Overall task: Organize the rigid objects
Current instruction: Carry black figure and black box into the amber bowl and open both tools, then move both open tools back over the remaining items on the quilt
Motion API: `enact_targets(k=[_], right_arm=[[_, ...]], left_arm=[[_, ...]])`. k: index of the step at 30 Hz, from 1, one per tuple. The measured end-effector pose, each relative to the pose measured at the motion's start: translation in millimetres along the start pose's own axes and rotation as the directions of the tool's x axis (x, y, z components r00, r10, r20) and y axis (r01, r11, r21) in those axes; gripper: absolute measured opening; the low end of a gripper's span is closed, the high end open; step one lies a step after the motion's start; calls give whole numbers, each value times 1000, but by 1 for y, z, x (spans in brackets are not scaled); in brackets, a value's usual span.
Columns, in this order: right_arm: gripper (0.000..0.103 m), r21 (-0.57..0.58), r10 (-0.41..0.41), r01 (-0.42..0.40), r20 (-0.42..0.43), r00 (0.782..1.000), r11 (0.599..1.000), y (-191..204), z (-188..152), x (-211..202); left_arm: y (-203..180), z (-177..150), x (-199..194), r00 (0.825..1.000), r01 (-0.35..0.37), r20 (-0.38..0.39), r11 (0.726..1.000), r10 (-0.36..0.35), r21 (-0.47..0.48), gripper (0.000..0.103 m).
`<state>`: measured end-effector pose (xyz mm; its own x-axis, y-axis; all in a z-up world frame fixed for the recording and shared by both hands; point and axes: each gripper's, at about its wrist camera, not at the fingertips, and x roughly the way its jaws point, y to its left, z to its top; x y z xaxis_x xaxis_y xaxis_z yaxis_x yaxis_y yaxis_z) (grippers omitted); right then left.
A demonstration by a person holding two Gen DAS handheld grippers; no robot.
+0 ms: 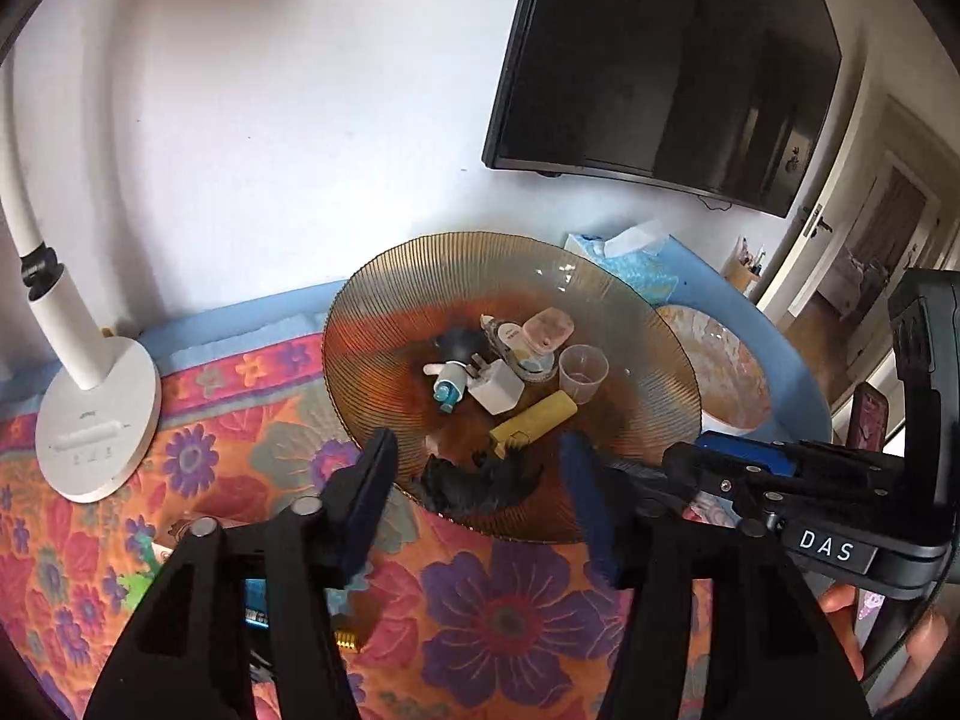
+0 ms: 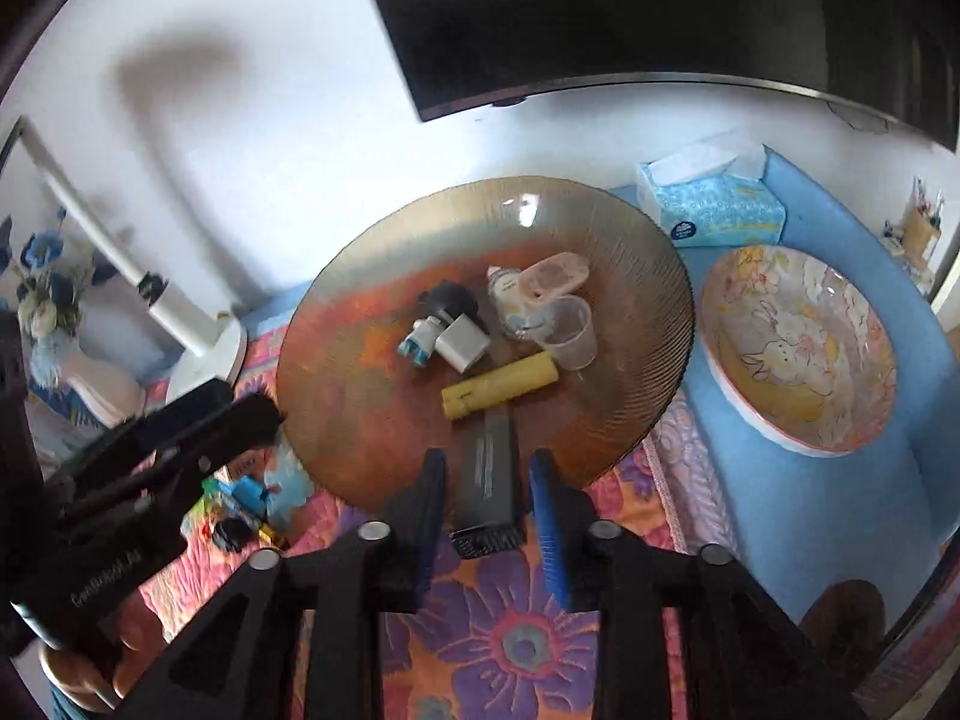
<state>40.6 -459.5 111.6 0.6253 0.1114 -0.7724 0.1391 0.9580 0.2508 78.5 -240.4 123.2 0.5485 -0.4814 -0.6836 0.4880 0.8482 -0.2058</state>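
Progress: we see the plate (image 2: pixel 372 276) already holding several items; right gripper (image 2: pixel 489 501), fingers spread around a grey bar (image 2: pixel 487 468); left gripper (image 1: pixel 480 468) released; clutter (image 2: pixel 252 504) remains on the bench.

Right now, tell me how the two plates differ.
The ribbed plate is amber, see-through glass; the bunny plate is opaque, with a printed pattern. The ribbed plate looks larger. The ribbed plate holds small items, a yellow tube and a cup among them; the bunny plate holds nothing. The ribbed plate lies mostly on the floral cloth, the bunny plate on the blue mat. Both are round.
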Motion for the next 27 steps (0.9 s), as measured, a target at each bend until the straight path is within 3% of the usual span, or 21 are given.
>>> enact_targets(k=[4,11,15,18,21,25,27], right_arm=[[37,6,-1,1,45,999,1000,-7,-6,-14],[40,-20,109,-107,69,992,994,17,-29,-41],[58,-110,190,-180,98,977,978,60,-47,-56],[60,-172,209,-191,91,974,966,88,-73,-44],[60,-241,225,-202,71,972,949,104,-103,-13],[60,-289,195,-185,7,981,939,115,-132,33],[60,-290,192,-186,-7,981,939,113,-138,44]], left_arm=[[17,-6,-26,998,21,52,999,-20,-27,70],[67,-37,-117,982,-64,173,992,83,-109,70],[91,-66,-158,964,-141,201,977,172,-158,83],[113,-102,-161,950,-230,171,955,262,-190,85],[144,-144,-135,924,-342,89,909,371,-237,85],[179,-189,-104,938,-323,8,884,345,-337,84],[185,-194,-97,941,-324,-28,876,337,-357,84]])
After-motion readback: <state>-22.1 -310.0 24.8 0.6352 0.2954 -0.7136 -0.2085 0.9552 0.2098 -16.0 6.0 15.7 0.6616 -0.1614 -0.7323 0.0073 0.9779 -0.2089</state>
